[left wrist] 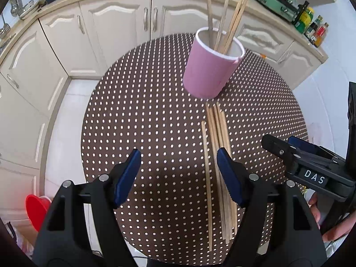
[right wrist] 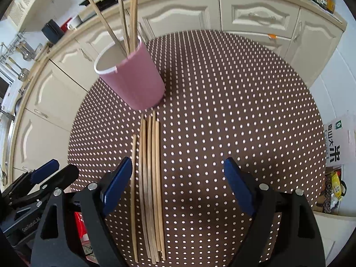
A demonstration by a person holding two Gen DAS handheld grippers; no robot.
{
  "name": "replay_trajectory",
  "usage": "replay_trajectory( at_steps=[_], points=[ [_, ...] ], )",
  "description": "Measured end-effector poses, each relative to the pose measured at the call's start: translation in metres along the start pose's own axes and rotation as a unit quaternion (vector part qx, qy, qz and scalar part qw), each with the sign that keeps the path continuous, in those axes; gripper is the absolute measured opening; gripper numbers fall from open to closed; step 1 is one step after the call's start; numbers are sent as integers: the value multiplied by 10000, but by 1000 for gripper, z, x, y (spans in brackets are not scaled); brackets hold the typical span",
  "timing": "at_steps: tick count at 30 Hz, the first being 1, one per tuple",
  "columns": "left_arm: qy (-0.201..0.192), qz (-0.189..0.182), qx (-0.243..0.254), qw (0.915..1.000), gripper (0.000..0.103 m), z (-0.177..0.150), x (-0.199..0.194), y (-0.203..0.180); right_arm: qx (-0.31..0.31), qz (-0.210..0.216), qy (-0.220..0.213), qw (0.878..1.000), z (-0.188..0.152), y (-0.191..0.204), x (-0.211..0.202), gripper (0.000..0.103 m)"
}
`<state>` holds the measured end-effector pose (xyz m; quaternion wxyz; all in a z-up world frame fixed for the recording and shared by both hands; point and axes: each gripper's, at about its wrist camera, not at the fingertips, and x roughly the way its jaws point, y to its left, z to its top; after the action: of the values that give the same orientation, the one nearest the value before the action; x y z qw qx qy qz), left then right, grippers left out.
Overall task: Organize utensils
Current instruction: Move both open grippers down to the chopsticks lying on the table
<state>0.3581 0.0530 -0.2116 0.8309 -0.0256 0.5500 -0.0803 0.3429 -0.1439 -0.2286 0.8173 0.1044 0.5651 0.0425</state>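
L claw (left wrist: 179, 175) hangs over the table (left wrist: 138, 115), pointing steeply down, released w/ nothing between its blue pads (left wrist: 128, 176). Its right pad sits in front of the near part of the chopstick bundle (left wrist: 219, 155); can't tell if it touches. R claw (right wrist: 178, 182) likewise released, jaws wide apart, nothing but bare dotted cloth between them. Its left pad (right wrist: 116, 184) is just beside the outermost loose chopstick (right wrist: 133, 191); contact unclear. The two claws are near each other, side by side: each shows at the edge of the other's view, and a hand (left wrist: 329, 220) grips the R one's handle.

Loose wooden chopsticks lie flat on the brown polka-dot table, roughly parallel, far ends pointing toward the pink cup (left wrist: 210, 66). One stick lies slightly apart on the left of the bundle. Cup stands upright near the bundle's far ends, w/ several chopsticks (left wrist: 224, 15) standing in it, leaning on the rim.

Beyond the table: cream kitchen cabinets (left wrist: 120, 26), bottles (left wrist: 311, 26) on the countertop at right, a red bowl (left wrist: 36, 209) low at left.
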Motion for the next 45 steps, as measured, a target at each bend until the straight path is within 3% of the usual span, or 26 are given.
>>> replay_trajectory(
  at_steps=[17, 29, 33, 35, 39, 45],
  points=[
    [761, 82, 53, 9971, 71, -3, 54, 8, -98, -371, 820, 9959, -15, 2, 61, 84],
    [1008, 47, -49, 9949, 71, 1, 78, 24, -511, -690, 751, 9935, -11, 28, 76, 83],
    [994, 50, -32, 9950, 71, 5, 79, 27, -840, -912, 705, 9898, -5, 46, 84, 69],
    [999, 59, -51, 9950, 71, 6, 79, 26, -842, -875, 692, 9902, -3, 54, 85, 64],
    [1018, 58, -102, 9947, 71, 7, 80, 31, -753, -736, 762, 9915, 3, 59, 88, 65],
    [996, 49, -116, 9950, 71, 11, 81, 36, -296, -495, 688, 9960, 10, 30, 75, 65]
  ],
)
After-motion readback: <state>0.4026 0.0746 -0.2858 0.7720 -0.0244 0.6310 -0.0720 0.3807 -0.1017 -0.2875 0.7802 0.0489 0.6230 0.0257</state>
